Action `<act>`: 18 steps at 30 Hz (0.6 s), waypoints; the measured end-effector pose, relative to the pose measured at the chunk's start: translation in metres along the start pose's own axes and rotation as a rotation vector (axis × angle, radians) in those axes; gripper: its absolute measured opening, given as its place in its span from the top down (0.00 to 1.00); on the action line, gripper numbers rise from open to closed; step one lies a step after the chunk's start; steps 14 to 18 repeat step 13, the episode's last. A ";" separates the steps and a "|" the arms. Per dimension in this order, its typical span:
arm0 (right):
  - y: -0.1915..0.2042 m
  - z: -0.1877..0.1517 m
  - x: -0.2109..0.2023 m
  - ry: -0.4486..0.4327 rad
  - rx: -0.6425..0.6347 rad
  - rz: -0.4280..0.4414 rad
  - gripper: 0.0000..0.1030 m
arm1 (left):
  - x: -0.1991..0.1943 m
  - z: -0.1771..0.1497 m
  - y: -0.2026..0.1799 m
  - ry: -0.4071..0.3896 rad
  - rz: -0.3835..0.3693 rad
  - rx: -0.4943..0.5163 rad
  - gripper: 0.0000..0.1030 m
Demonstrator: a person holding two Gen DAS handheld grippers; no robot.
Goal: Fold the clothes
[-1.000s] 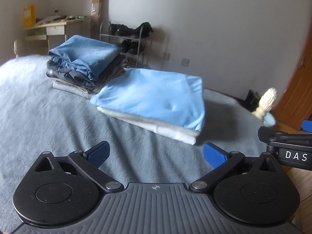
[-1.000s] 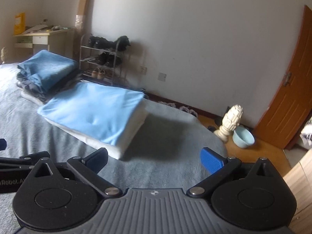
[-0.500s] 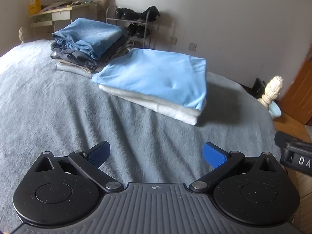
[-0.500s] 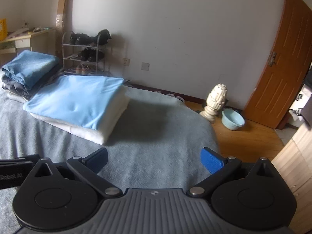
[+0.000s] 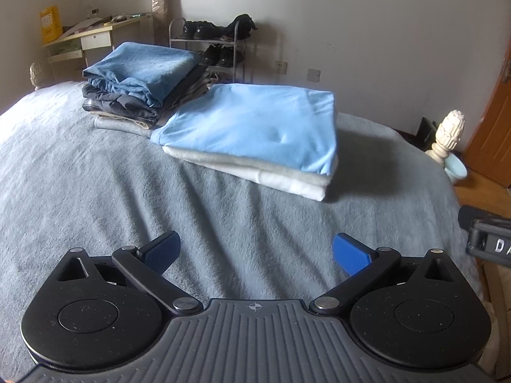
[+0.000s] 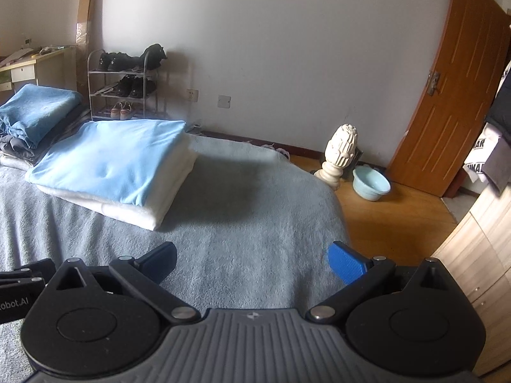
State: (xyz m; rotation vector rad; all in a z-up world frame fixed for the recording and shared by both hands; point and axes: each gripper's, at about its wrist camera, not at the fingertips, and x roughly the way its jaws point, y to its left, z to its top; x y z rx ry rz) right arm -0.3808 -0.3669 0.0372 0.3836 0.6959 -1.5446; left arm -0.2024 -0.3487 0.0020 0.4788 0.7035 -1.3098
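Bed (image 5: 95, 191): grey fleece blanket, bare in the near half under both grippers.
Door (image 6: 447, 95): brown wood, right of the bed.
Shoe rack (image 6: 127, 86): metal, against the far wall, dark shoes on its shelves.
Desk (image 5: 95, 35): pale, far left corner, papers on top.
Near stack (image 5: 255, 127): light blue folded garment on white ones, lying flat on the bed, well ahead of both grippers.
Far stack (image 5: 140, 79): darker blue folded piece on dark and grey clothes, just behind and left of the near stack.
Bedpost finial (image 6: 341, 150): cream, carved.
Basin (image 6: 372, 182): pale blue, on the floor beside the finial.
Left gripper (image 5: 255, 252): fingers wide apart, holding nothing.
Right gripper (image 6: 252, 261): fingers wide apart, holding nothing.
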 end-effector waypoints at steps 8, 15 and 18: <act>0.008 0.000 0.001 -0.001 -0.027 -0.006 0.00 | 0.001 0.001 0.003 -0.002 0.015 -0.014 0.00; 0.009 0.000 0.000 -0.002 -0.028 -0.016 0.00 | -0.002 0.003 0.006 -0.018 0.020 -0.029 0.00; 0.009 0.000 0.000 -0.002 -0.028 -0.016 0.00 | -0.002 0.003 0.006 -0.018 0.020 -0.029 0.00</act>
